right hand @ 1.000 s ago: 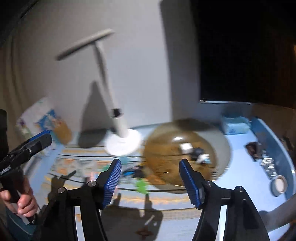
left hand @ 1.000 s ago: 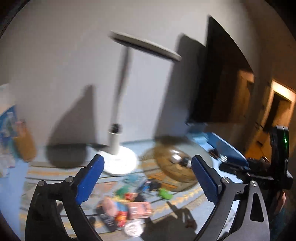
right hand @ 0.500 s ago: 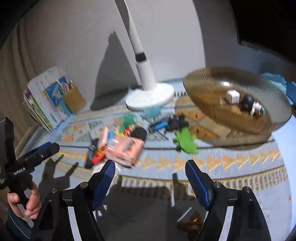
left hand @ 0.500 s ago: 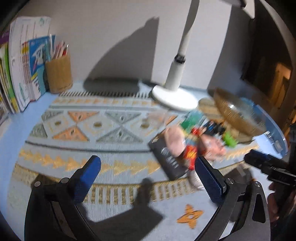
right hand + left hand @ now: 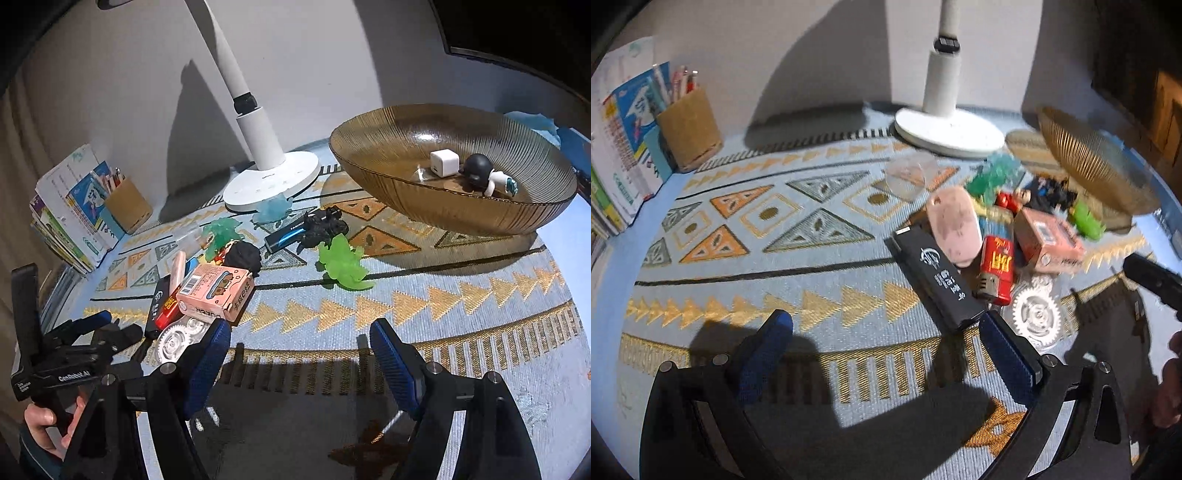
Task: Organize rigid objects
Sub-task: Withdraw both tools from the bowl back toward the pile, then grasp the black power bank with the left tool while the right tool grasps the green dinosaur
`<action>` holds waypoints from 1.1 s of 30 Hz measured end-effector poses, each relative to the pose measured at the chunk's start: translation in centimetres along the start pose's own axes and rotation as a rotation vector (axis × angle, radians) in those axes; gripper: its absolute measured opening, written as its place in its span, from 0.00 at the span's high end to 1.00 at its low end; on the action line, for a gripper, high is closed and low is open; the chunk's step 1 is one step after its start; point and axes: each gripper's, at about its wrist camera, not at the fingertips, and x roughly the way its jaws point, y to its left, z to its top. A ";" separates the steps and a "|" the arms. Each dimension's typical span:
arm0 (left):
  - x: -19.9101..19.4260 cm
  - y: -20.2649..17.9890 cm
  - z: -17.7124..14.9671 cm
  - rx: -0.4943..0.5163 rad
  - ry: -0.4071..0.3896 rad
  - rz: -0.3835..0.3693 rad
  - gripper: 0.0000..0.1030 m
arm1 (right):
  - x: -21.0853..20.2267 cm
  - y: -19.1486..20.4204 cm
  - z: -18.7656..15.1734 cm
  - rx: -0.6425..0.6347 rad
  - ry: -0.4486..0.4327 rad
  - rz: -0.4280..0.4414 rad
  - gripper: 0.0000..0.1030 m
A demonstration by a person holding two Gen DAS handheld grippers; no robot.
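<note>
A pile of small items lies on the patterned mat: a black lighter (image 5: 936, 275), a red lighter (image 5: 996, 269), a pink box (image 5: 1047, 240) (image 5: 216, 291), a pink oval piece (image 5: 955, 225), a clear gear (image 5: 1036, 315) (image 5: 173, 338), a green dinosaur (image 5: 343, 264) and a black toy car (image 5: 323, 227). An amber glass bowl (image 5: 424, 199) (image 5: 1089, 162) holds a white cube (image 5: 444, 162) and a black figure (image 5: 477, 169). My left gripper (image 5: 886, 343) is open, low over the mat, its right finger beside the black lighter. My right gripper (image 5: 299, 354) is open and empty, near the pink box.
A white lamp base (image 5: 949, 127) (image 5: 271, 181) stands at the back. A brown pen holder (image 5: 689, 129) and books (image 5: 620, 147) stand at the back left. The left gripper also shows at the left edge of the right wrist view (image 5: 79, 332).
Both grippers have tilted down from the wall and come lower and closer to the pile on the mat. Both have stayed open.
</note>
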 end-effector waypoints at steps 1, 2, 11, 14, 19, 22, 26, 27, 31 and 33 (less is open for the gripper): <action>0.3 -0.2 0.1 0.008 0.017 -0.020 0.02 | 0.0 0.0 0.0 0.001 0.001 -0.001 0.25; 0.5 -0.3 0.2 0.009 0.025 -0.028 0.02 | 0.0 0.0 0.0 0.002 0.001 -0.003 0.25; 1.2 -0.8 0.9 0.002 0.045 -0.027 0.14 | 0.0 -0.7 0.1 0.039 0.004 0.004 0.25; 1.0 -0.5 0.8 0.004 0.036 -0.029 0.25 | 0.3 -0.7 0.2 0.043 0.022 0.002 0.25; 1.0 1.3 0.9 -0.015 0.040 -0.043 0.33 | 1.0 0.4 1.5 -0.047 0.087 -0.106 0.25; 1.0 2.1 1.3 -0.031 0.043 -0.069 0.33 | 1.6 0.6 2.9 -0.073 0.103 -0.101 0.26; 1.1 1.8 2.1 -0.020 0.040 -0.138 0.33 | 3.4 0.5 4.1 -0.102 0.120 -0.161 0.35; 1.2 1.5 2.3 -0.015 0.043 -0.147 0.33 | 3.9 0.4 4.2 -0.104 0.129 -0.172 0.39; 2.2 0.6 3.1 0.008 0.049 -0.135 0.39 | 5.6 0.0 4.1 -0.106 0.151 -0.214 0.44; 2.3 0.1 3.5 0.027 0.045 -0.143 0.49 | 6.2 -0.2 4.1 -0.105 0.158 -0.220 0.51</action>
